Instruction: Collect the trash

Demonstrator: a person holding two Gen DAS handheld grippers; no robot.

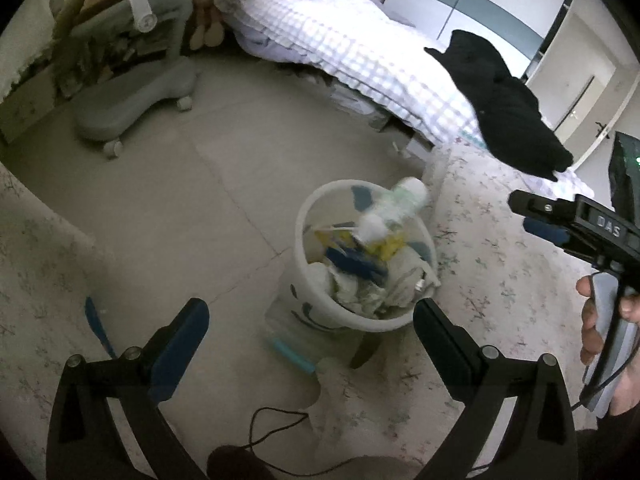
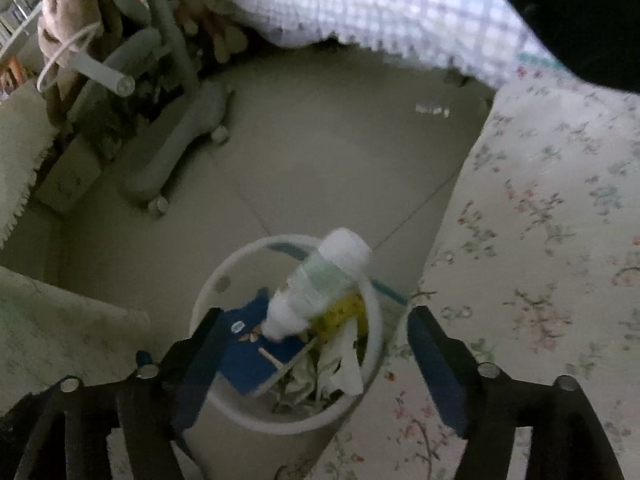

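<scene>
On the left, the left gripper (image 1: 310,334) is wide open with nothing in it. It hangs over the bare floor (image 1: 180,200), just in front of the white bin (image 1: 320,312).

In the middle stands that bin, packed with crumpled paper (image 2: 304,380) and a blue card (image 2: 248,360). A small plastic bottle (image 2: 320,284) with a white cap is blurry over the bin's mouth, tipped with one end down. It touches no gripper, and I think it is dropping in. It looks light, hard and smooth, so it could slip. The best place to pinch it would be around its middle, not the round cap. The paper is soft and would squash.

On the right, the right gripper (image 2: 316,344) sits over the bin, open and holding nothing. Further right is the flowery rug (image 2: 540,220).
</scene>
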